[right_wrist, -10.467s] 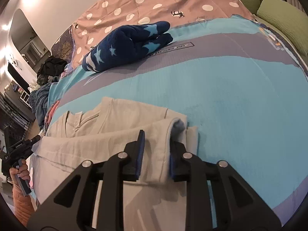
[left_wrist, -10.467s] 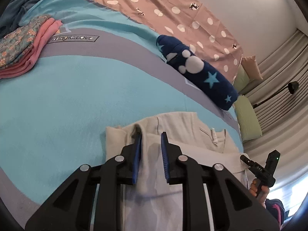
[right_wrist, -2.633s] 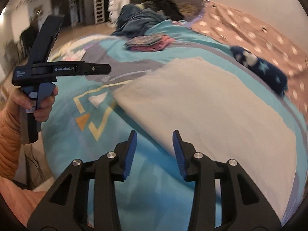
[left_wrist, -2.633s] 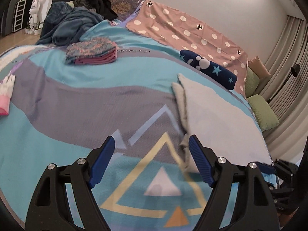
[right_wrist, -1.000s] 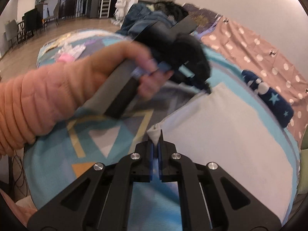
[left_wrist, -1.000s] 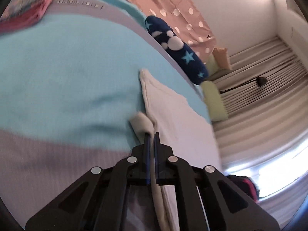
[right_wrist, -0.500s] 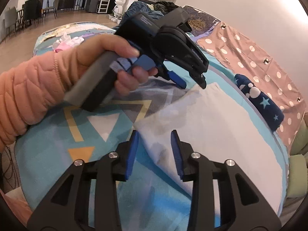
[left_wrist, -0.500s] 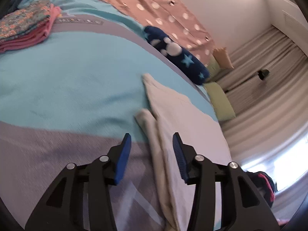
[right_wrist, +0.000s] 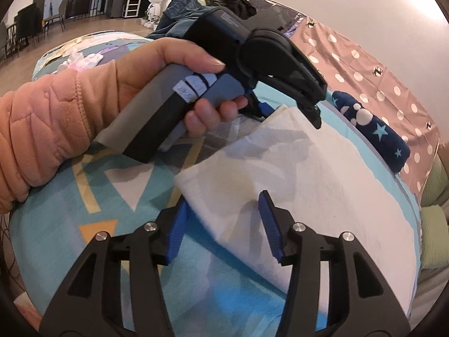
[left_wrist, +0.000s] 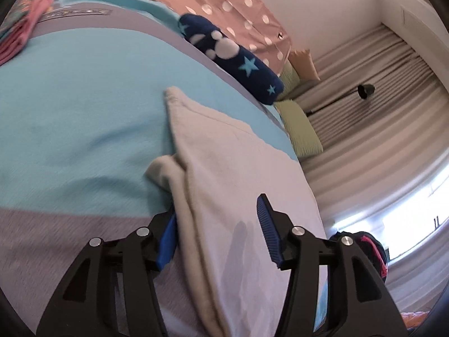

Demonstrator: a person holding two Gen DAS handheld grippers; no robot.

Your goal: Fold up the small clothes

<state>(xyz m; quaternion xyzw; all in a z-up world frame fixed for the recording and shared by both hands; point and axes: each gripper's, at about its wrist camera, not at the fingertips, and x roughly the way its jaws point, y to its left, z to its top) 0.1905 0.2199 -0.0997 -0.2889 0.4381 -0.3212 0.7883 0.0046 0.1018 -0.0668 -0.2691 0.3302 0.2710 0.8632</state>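
Observation:
A pale beige garment (left_wrist: pixel 224 174) lies folded flat on the turquoise blanket (left_wrist: pixel 70 106); it also shows in the right wrist view (right_wrist: pixel 322 179). My left gripper (left_wrist: pixel 217 213) is open, its jaws wide apart over the garment's long folded edge, holding nothing. My right gripper (right_wrist: pixel 223 213) is open over the garment's near corner, holding nothing. In the right wrist view the left gripper (right_wrist: pixel 269 109), held in a hand with a peach sleeve, hovers over the garment's far edge.
A rolled navy blanket with stars (left_wrist: pixel 233 56) lies beyond the garment. A stack of folded clothes (left_wrist: pixel 16 33) sits at far left. Green pillows (left_wrist: pixel 300 129), curtains and a floor lamp stand at right. A polka-dot sheet (right_wrist: pixel 364 56) covers the bed's far side.
Both grippers were shut on the garment's edge a second ago, then let go. Their jaws have opened wider and they have moved in closer over the garment.

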